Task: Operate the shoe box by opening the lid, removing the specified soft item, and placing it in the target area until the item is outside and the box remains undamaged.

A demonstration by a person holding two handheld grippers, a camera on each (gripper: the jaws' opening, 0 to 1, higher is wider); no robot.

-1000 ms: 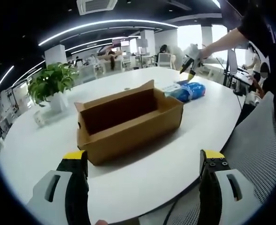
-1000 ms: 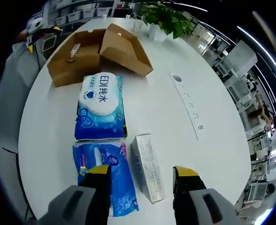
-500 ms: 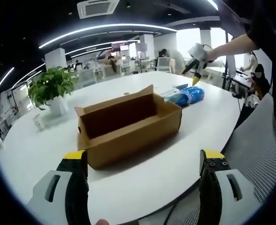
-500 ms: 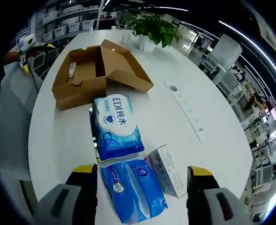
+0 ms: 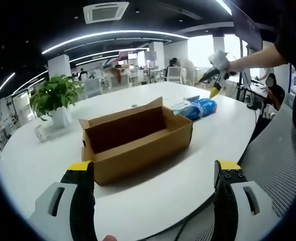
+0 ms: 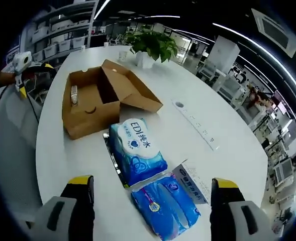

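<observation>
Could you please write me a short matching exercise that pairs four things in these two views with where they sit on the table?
Things:
1. cardboard shoe box
2. potted plant
3. EDI wipes pack
4. small white carton

Places:
A. at the table's far end, beyond the box
B. between the box and the darker blue pack
C. lid open, by the table's edge
D. right beside the darker blue pack

Pairs: 1-C, 2-A, 3-B, 4-D

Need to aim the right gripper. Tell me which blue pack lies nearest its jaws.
The darker blue pack, lying between the right gripper's jaws beside the small white carton. The EDI pack with the white label lies farther, toward the box.
</observation>
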